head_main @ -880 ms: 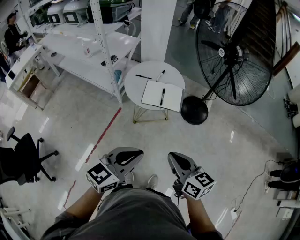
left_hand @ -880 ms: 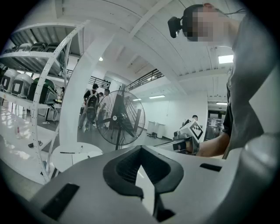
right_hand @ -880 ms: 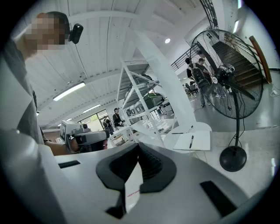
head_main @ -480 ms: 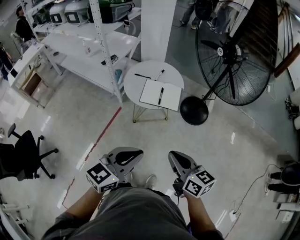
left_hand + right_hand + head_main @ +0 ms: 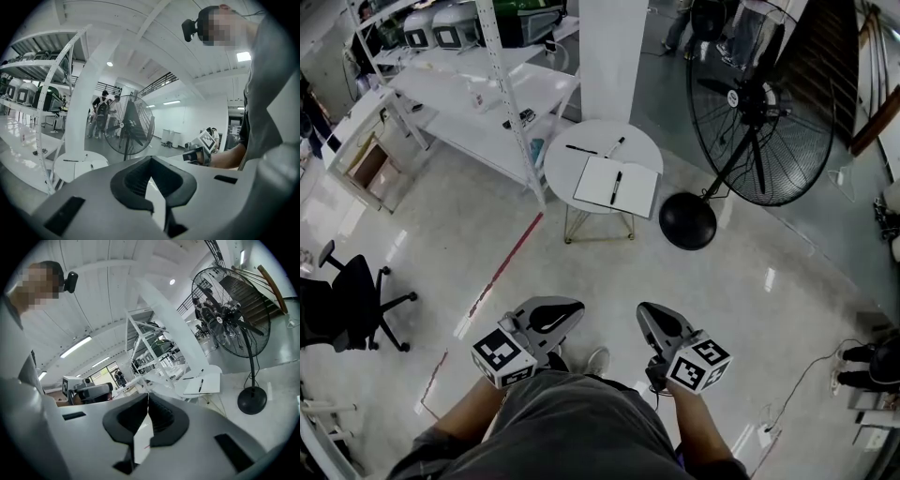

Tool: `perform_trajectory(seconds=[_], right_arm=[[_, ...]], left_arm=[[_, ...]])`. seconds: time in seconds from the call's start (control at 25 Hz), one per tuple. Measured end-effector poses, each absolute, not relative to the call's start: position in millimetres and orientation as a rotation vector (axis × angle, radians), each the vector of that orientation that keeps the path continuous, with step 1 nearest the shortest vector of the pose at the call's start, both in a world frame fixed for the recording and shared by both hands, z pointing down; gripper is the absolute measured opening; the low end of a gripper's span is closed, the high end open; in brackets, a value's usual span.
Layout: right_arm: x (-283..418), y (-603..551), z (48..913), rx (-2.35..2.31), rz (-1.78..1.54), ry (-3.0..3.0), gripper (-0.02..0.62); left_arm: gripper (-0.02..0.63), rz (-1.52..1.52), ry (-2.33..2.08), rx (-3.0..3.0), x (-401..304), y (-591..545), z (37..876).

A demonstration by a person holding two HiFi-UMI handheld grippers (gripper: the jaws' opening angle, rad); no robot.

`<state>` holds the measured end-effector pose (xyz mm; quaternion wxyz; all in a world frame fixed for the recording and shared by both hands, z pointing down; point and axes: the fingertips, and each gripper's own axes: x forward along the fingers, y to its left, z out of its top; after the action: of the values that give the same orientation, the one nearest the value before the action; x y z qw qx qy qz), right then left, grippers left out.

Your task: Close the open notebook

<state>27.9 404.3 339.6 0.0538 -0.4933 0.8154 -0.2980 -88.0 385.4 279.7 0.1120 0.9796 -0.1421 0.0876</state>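
Item 1. Left gripper (image 5: pixel 565 309): we found it held low before the person's body, above the floor (image 5: pixel 609 272). It pointed toward the round surface (image 5: pixel 558 167). Its fingers (image 5: pixel 133 180) were pressed together at the tips, and we saw nothing between them.

Item 2. Right gripper (image 5: pixel 649 315): we logged it beside the left one, apart from it and aimed the same way. Its fingers (image 5: pixel 161 420) met at the tips with nothing between them.

Item 3. Notebook (image 5: pixel 595 180): we noted it lying open and flat on the round surface, toward the edge nearer the person. It lay well apart from both grippers, and neither touched it.

Item 4. Black pen (image 5: pixel 616 188): it lay on the open pages, close to the spine.

Item 5. Second pen (image 5: pixel 580 149) and a marker (image 5: pixel 617 146): we counted both on the surface beyond the notebook, clear of it.

Item 6. Large standing fan (image 5: pixel 759 103): it stood to the right of the surface, with its round black base (image 5: pixel 689 221) on the floor just beside the surface's legs.

Item 7. White shelving rack (image 5: pixel 502 94): it stood to the left of the surface, with a white pillar (image 5: pixel 614 56) behind.

Item 8. Black office chair (image 5: pixel 342 305): we placed it at the far left, well apart from the rest.

Item 9. Red floor line (image 5: pixel 506 267): it ran from near the surface back toward the person.
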Motion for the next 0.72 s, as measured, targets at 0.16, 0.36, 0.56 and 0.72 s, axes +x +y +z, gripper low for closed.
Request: perform_trajectory(seconds=[0.16,0.36,0.56,0.72], right_arm=[[34.9,412.3,341.5,-1.486,-0.915,2.474,0.021],[41.5,415.4,347.0,-1.481,-0.930,2.470,0.021],[51.3,411.6,349.5,-1.493,-0.927,2.456,0.020],[55.6,401.2,350.0,-1.499,-0.922,2.454,0.020]], left_arm=[[0.014,0.268,-0.428,2.862,-81.6,395.5,281.7],[0.014,0.291,-0.429,2.851,-75.4,400.2,288.9],[0.014,0.299,-0.430,2.850,-70.5,396.1,294.5],[0.014,0.295,-0.443,2.848,-68.0,385.0,293.1]])
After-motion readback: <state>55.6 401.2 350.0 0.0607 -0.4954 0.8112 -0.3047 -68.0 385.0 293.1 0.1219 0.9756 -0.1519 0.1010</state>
